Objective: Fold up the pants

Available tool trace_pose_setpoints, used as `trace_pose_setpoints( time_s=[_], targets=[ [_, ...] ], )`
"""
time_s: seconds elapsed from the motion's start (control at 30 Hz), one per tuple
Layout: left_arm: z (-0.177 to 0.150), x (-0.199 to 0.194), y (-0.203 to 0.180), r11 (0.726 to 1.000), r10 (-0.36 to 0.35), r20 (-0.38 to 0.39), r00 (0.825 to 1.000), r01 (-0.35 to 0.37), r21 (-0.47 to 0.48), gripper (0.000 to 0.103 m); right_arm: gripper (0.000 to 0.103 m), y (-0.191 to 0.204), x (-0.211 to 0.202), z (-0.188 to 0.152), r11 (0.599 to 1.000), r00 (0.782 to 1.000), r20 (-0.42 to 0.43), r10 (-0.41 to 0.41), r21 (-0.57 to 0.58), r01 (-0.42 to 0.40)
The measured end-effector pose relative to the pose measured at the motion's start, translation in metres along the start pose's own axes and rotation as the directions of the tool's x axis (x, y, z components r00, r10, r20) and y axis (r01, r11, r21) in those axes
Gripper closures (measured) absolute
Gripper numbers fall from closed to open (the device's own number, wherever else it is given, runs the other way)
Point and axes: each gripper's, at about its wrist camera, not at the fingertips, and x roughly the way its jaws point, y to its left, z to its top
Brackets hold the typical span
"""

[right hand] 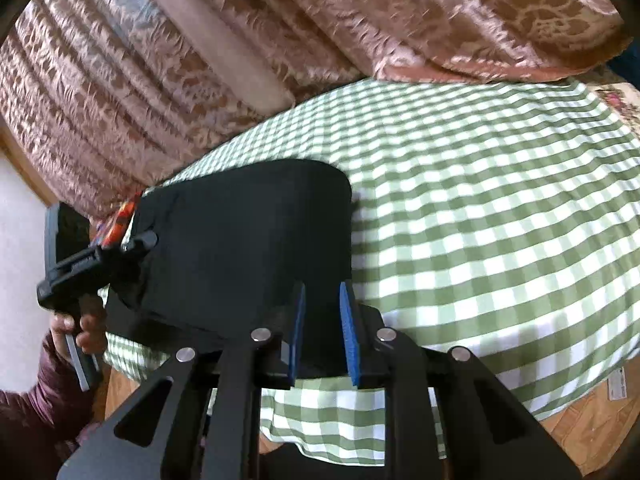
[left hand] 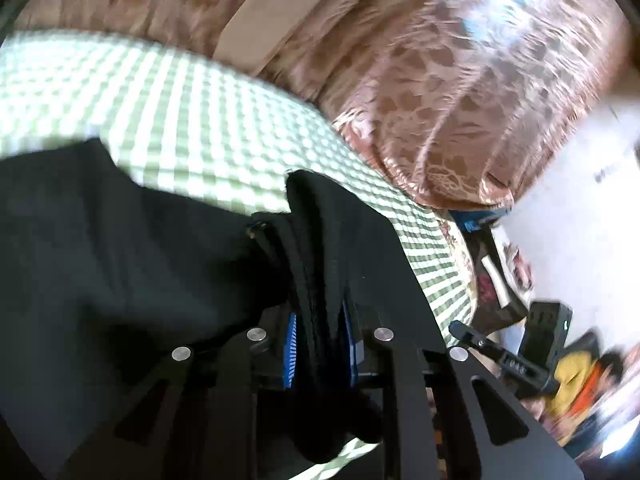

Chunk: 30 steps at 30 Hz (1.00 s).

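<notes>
The black pants (right hand: 244,240) lie folded over on the green-and-white checked cloth (right hand: 480,220). In the left wrist view my left gripper (left hand: 320,344) is shut on a thick bunch of the black pants (left hand: 316,248), which hang over and between its blue pads (left hand: 290,352). The rest of the pants spread to the left there. In the right wrist view my right gripper (right hand: 323,332) has its blue pads (right hand: 348,336) a little apart over the near right corner of the pants. Black cloth lies between them; whether they pinch it I cannot tell. The left gripper (right hand: 92,256) shows at the left, held by a hand.
Brown patterned curtains (right hand: 200,60) hang behind the table. The checked cloth drapes over the table's near edge (right hand: 360,420). A wooden floor (right hand: 592,420) shows below right. In the left wrist view the right gripper (left hand: 500,352) and cluttered coloured items (left hand: 580,376) sit at the right.
</notes>
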Motion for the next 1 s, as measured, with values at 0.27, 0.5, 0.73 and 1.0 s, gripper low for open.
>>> trace_pose_setpoints(
  time_s=[0.27,0.5,0.73,1.0],
  targets=[
    [-0.015,0.016,0.043,0.987,0.152,-0.098,0.983,-0.156,-0.037,0.067,0.082,0.003,0.024,-0.017,0.995,0.996,-0.070,-0.063,-0.080,0.057],
    [-0.019,-0.036,0.034,0.996,0.086,0.038,0.996,-0.085,-0.005,0.060,0.073,0.025,0.007,-0.005,0.987,0.999,-0.021,-0.038,-0.155,0.034],
    [-0.049,-0.026,0.001,0.991,0.020,-0.045,0.999,-0.014,0.132,0.064,0.061,0.062,0.019,-0.012,0.951,0.998,-0.062,-0.021,-0.311,0.001],
    [-0.055,-0.010,0.004,0.979,0.131,-0.037,0.991,-0.123,0.164,0.095,0.084,0.069,0.034,-0.026,0.913,0.992,-0.062,-0.108,-0.400,0.074]
  ],
)
